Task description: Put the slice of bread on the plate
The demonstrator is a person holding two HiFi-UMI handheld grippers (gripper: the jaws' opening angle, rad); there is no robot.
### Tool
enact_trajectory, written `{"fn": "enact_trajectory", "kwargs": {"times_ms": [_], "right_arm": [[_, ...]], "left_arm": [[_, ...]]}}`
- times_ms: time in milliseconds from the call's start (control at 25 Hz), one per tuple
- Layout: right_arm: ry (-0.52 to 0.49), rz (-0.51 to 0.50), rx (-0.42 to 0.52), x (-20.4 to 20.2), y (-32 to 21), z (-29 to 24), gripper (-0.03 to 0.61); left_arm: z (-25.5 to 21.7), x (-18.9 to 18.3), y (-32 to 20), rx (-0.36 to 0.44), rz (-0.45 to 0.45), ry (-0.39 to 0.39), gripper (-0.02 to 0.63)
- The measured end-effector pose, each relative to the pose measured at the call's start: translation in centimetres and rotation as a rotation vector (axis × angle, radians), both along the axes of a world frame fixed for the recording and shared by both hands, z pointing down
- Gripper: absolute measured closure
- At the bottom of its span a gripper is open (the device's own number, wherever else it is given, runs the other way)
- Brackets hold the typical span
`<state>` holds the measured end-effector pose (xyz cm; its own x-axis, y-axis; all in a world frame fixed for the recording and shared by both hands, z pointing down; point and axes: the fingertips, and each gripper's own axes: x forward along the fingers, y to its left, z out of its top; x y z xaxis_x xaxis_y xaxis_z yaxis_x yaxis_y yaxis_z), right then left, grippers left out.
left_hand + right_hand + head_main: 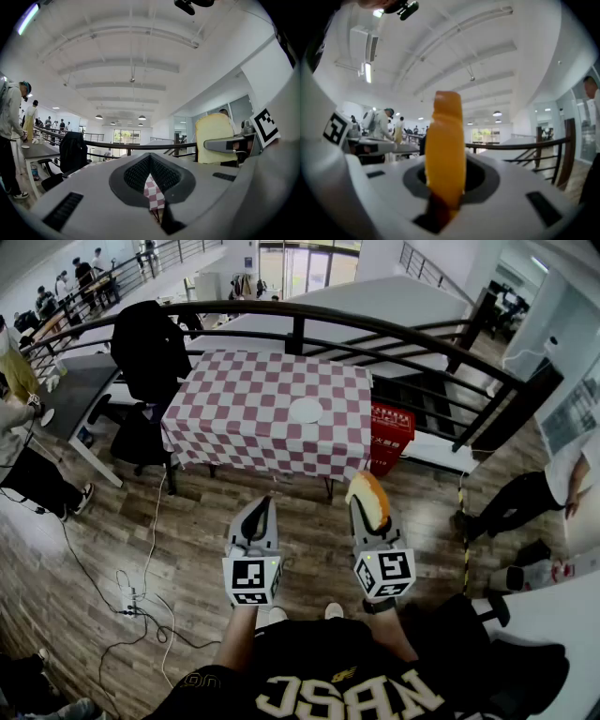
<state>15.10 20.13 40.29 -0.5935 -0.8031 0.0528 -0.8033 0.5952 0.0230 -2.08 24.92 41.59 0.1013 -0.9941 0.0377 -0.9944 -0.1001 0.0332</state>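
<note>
Bread slice (367, 500) is up in the air, standing on edge, clamped between the jaws of the right gripper (371, 519), short of the bench (234, 409). The white plate (306, 410) sits bare on the checked cloth, well apart from the bread. Left gripper (255, 512) hangs alongside, jaws closed together with nothing in them

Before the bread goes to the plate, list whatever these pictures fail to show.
- Plate: head view, too small to tell whether it is bare.
- Table: left gripper view, only a checkered sliver shows between the jaws of the shut left gripper; the plate is hidden.
- Right gripper view: the slice of bread, clamped in the right gripper, blocks the middle; table and plate not seen.
</note>
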Motion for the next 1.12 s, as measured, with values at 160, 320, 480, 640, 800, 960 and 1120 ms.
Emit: {"fn": "enact_trajectory", "kwargs": {"times_ms": [160,320,480,640,800,960,1120], "right_arm": [[0.049,-0.041,0.010,-2.9,1.8,0.5,0.480],[0.086,-0.058,-0.012,-4.4,3.2,2.0,0.480],[0.091,-0.046,-0.069,-4.1,2.9,3.1,0.480],[0.045,-0.072,-0.106,-5.7,-0.2,4.5,0.480],[-0.014,-0.082,-0.140,-6.5,-5.6,6.2,0.480],[-0.065,-0.121,-0.131,-6.5,-11.9,5.1,0.480],[-0.105,-0.170,-0.087,-6.8,-17.7,3.3,0.480]], "left_arm": [[-0.1,-2.1,1.0,0.028,-0.013,0.005,0.595],[1.3,-4.9,1.7,0.023,-0.051,0.043,0.595],[2.1,-5.2,1.5,-0.012,-0.056,0.061,0.595],[3.1,-6.9,-0.4,-0.039,-0.098,0.045,0.595],[4.3,-7.8,-5.3,-0.062,-0.122,0.045,0.595],[2.6,-6.0,-11.4,-0.040,-0.102,0.073,0.595],[0.8,-4.6,-17.2,-0.015,-0.093,0.022,0.595]]}}
